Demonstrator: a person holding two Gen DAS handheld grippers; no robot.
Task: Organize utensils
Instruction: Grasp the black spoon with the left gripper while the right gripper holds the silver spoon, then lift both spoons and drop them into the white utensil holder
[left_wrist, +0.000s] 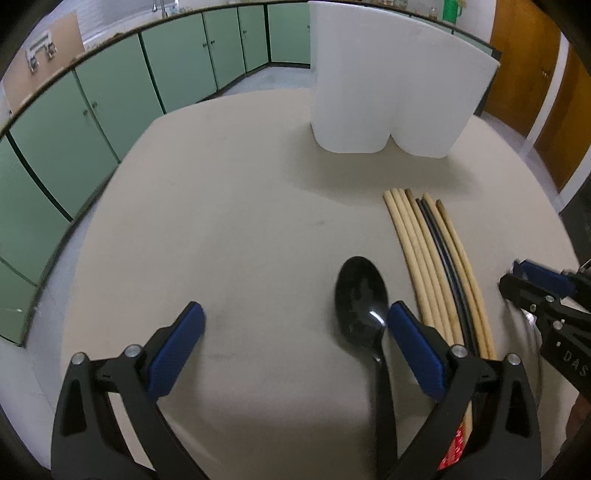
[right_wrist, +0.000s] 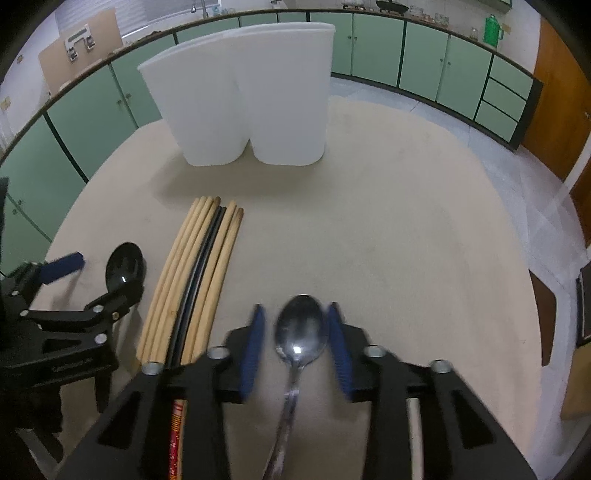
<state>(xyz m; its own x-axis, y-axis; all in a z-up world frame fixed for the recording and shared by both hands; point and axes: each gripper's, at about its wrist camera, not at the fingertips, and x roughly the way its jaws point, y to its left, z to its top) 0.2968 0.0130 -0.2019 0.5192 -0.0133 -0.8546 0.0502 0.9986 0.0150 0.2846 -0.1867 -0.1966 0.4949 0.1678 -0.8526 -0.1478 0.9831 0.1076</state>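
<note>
A black plastic spoon (left_wrist: 362, 295) lies on the beige table (left_wrist: 240, 221), its bowl just inside the right finger of my left gripper (left_wrist: 295, 310). That gripper stands wide open over it, holding nothing. To the right of the spoon lies a bundle of wooden chopsticks (left_wrist: 436, 266) with one black pair among them. My right gripper (right_wrist: 296, 308) is shut on a metal spoon (right_wrist: 301, 328), the pads flanking its bowl and the handle running back under the gripper. A white two-compartment holder (right_wrist: 240, 96) stands upright at the back of the table.
Green cabinets (left_wrist: 110, 110) curve around the room behind the table. A brown door (right_wrist: 554, 110) is at the far right. The table's left edge (left_wrist: 92, 206) drops to a pale floor. A brown chair part (right_wrist: 543, 314) shows beyond the right edge.
</note>
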